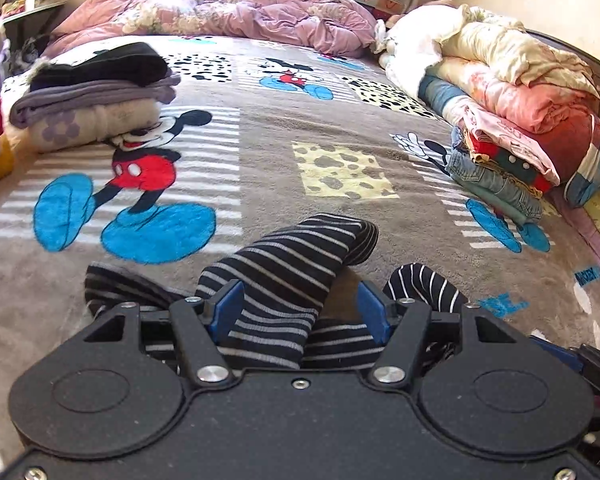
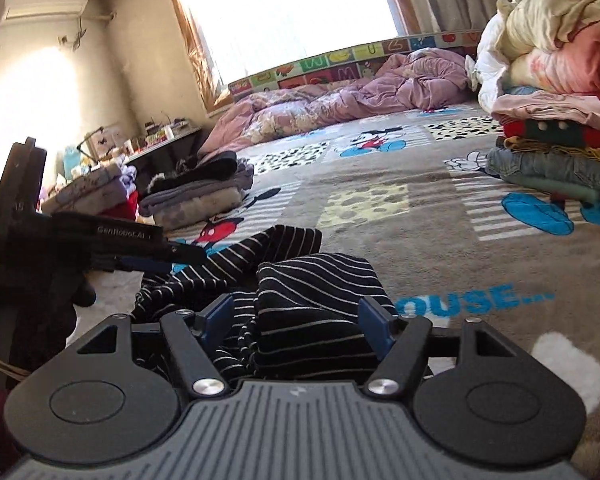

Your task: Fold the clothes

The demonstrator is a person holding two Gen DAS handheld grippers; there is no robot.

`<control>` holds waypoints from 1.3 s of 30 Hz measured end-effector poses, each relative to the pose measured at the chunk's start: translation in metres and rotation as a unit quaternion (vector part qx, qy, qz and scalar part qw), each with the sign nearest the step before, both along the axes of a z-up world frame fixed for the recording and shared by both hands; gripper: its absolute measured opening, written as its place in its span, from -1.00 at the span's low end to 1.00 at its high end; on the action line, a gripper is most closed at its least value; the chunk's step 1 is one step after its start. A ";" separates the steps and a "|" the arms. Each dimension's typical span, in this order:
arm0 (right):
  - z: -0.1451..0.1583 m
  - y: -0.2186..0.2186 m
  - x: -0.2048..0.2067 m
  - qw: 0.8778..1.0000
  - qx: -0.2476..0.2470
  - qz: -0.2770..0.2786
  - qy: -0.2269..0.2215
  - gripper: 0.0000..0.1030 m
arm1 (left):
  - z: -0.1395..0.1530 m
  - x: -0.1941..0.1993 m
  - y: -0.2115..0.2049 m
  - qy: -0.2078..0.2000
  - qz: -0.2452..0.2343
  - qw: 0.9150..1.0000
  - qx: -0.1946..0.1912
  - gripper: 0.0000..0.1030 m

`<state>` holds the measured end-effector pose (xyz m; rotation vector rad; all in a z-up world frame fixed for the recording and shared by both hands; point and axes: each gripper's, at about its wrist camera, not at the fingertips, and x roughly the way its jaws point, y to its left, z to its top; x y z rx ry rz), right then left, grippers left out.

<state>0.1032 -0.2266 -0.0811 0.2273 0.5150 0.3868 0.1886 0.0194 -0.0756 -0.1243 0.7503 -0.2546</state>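
Black-and-grey striped knit, the striped garment (image 1: 288, 276), lies crumpled on the bed blanket (image 1: 340, 128) at the lower centre of both wrist views, one sleeve or leg humped up and pointing away from us. We have the left gripper (image 1: 300, 312) low over it, jaws wide, cloth running between the blue pads; no pinch shows. The right gripper (image 2: 296, 320) sits the same way in its own view, jaws wide, straddling a bunched fold. We judge both are set astride the fabric so a close would catch an edge for spreading or turning over; which edge, we cannot tell.

Left gripper also shows from the side at the middle left of the right wrist view, just beside the garment.

Further out: a folded stack (image 1: 96, 92) at the upper left, a second clothes pile (image 1: 500, 168) at the right, likely kept to the edges to leave the middle free. Rumpled purple duvet (image 1: 228, 12) along the top.
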 end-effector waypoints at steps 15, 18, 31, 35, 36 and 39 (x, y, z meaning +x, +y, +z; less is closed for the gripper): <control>-0.023 0.026 0.053 0.999 -0.032 -0.009 0.038 -0.27 | -0.025 0.035 0.007 0.000 -0.020 1.000 0.010 -0.90; -0.028 0.008 0.053 0.998 0.015 -0.041 0.044 -0.53 | -0.018 0.029 0.026 -0.013 -0.003 0.999 -0.036 -0.93; -0.015 -0.071 0.029 0.974 0.150 -0.167 0.028 -0.56 | 0.002 -0.027 0.114 -0.050 0.125 0.981 -0.138 -0.96; -0.012 -0.071 0.026 0.976 0.142 -0.160 0.027 -0.56 | 0.009 -0.048 0.130 -0.057 0.156 0.976 -0.143 -0.97; -0.010 -0.066 0.025 0.979 0.136 -0.152 0.027 -0.55 | 0.011 -0.053 0.132 -0.057 0.163 0.975 -0.142 -0.97; -0.007 -0.047 0.029 0.987 0.099 -0.122 0.032 -0.25 | 0.010 -0.067 0.137 -0.050 0.186 0.974 -0.122 -0.98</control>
